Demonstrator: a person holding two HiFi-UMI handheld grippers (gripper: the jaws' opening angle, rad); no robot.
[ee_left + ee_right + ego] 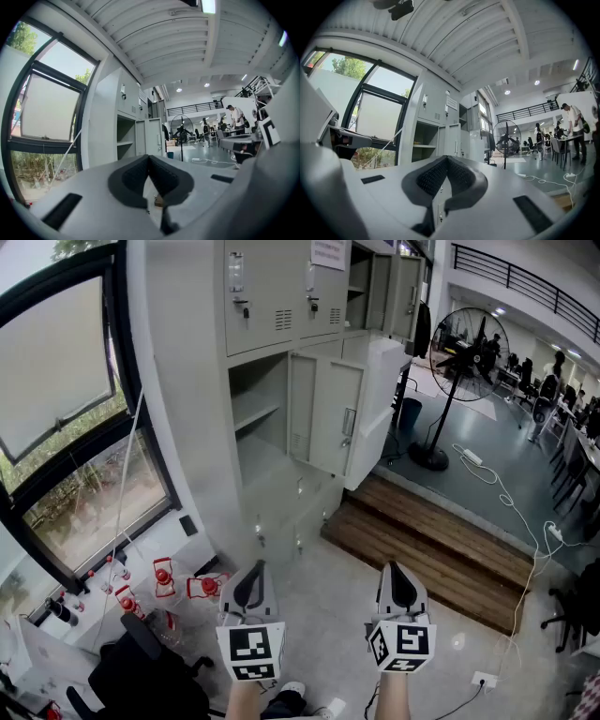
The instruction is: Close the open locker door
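One bank of grey lockers (187, 381) rises ahead, and a door (325, 415) at its middle height stands swung out. Nothing of the task looks done yet, since the approach, the push and the latching all remain. That door lies straight ahead of both pairs of jaws, well apart from them and just above their tips in either gripper view. The left gripper (249, 589) and the right gripper (401, 585) are held level, side by side, pointing at the lockers. Each has its jaws pressed together with nothing between them.
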